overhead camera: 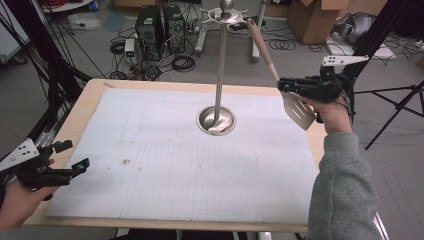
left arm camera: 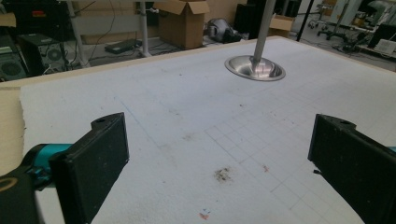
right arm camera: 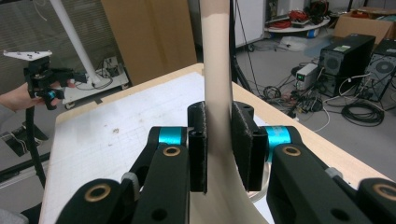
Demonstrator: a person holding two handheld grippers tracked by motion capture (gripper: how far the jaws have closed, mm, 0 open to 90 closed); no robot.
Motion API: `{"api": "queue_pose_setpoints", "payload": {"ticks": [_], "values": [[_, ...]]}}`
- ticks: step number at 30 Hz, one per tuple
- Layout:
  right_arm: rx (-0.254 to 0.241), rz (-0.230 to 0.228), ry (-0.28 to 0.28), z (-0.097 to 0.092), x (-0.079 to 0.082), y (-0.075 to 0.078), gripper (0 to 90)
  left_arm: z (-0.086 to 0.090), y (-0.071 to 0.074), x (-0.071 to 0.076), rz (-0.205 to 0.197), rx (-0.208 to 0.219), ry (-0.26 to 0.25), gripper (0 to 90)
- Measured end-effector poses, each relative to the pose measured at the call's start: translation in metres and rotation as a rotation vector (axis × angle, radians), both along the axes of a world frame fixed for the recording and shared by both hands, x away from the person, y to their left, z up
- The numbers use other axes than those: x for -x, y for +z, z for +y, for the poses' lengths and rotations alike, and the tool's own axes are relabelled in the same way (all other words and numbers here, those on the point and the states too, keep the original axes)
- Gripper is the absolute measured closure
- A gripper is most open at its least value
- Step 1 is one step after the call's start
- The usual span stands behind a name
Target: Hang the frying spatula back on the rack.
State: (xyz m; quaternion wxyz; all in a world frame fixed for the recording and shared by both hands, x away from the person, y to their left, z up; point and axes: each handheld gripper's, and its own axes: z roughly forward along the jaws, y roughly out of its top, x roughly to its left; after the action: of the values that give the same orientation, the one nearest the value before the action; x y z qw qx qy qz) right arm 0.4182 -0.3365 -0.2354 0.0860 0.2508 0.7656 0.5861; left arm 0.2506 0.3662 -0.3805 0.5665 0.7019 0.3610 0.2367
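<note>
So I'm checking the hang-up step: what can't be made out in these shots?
- Spatula handle tip: the high view doesn't settle whether it touches the rack top.
- Spatula blade: right gripper view, hidden behind the right hand-held gripper.
- Rack top: left gripper view, cut off by the upper edge.

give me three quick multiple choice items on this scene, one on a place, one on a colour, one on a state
1. Where does the stand's round base sit?
A. mid-table on the white mat
B. on the floor
C. at the table's near left corner

2. What colour is the spatula handle?
A. red
B. cream
C. black

3. How is the left gripper?
A. shut on the spatula
B. shut on the stand
C. open, holding nothing

Key: 1 A, the high view shows the base mid-mat. 2 B, the handle is pale cream between the right gripper jaws. 3 C, its jaws stand wide over bare mat.
</note>
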Motion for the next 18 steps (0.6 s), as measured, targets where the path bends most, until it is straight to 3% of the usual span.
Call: {"api": "queue_pose_setpoints", "payload": {"ticks": [18], "values": [[0.014, 0.020, 0.011, 0.011, -0.006, -0.008, 77.3, 0.000, -0.001, 0.000, 0.006, -0.002, 0.000, 5.6]]}}
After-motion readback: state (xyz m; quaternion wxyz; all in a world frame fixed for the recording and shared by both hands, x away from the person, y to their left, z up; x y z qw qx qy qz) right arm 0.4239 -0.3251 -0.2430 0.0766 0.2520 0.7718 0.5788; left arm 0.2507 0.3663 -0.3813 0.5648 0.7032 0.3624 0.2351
